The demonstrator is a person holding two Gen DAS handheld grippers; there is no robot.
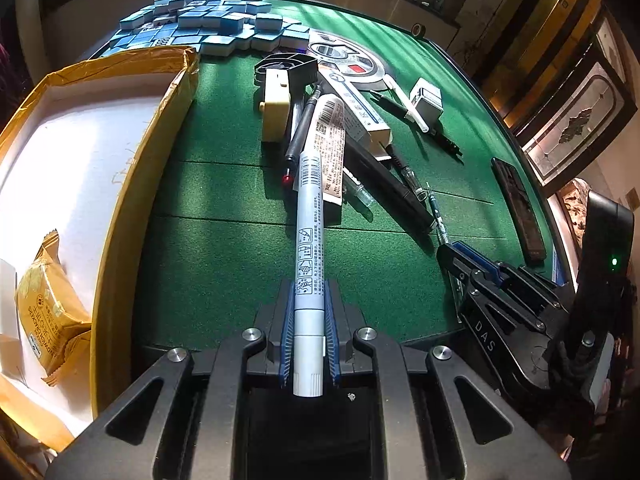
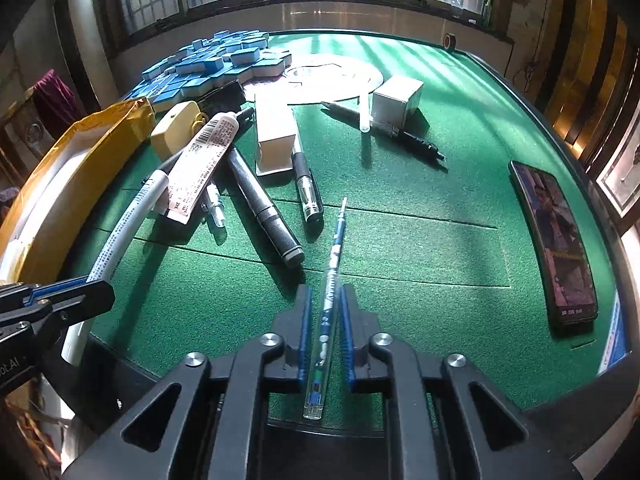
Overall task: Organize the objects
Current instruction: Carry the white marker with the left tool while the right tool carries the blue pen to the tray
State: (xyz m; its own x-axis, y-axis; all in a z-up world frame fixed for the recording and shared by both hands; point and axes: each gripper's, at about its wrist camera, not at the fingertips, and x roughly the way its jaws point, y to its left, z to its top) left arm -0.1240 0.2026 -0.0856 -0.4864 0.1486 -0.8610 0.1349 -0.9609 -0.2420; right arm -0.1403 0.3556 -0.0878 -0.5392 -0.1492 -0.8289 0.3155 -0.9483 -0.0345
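My left gripper [image 1: 309,292] is shut on a white marker pen [image 1: 310,240] that points forward over the green felt table [image 1: 224,248]. The same marker [image 2: 132,216] shows in the right wrist view, running into the left gripper [image 2: 102,294] at the left edge. My right gripper [image 2: 326,296] is shut on a thin clear pen refill with blue print [image 2: 332,264], its tip raised above the felt. From the left wrist view the right gripper [image 1: 452,252] sits low at the right. An open yellow cardboard box [image 1: 132,152] stands to the left, holding a yellow snack packet [image 1: 48,312].
A pile lies mid-table: a white tube [image 2: 204,160], a black pen [image 2: 264,204], a clear-barrel pen [image 2: 306,184], a white carton [image 2: 274,136], a cream device [image 2: 176,128]. Farther back are blue mahjong tiles [image 2: 216,60], a small white box [image 2: 396,100] and another black pen [image 2: 404,134]. A phone [image 2: 556,240] rests at the right.
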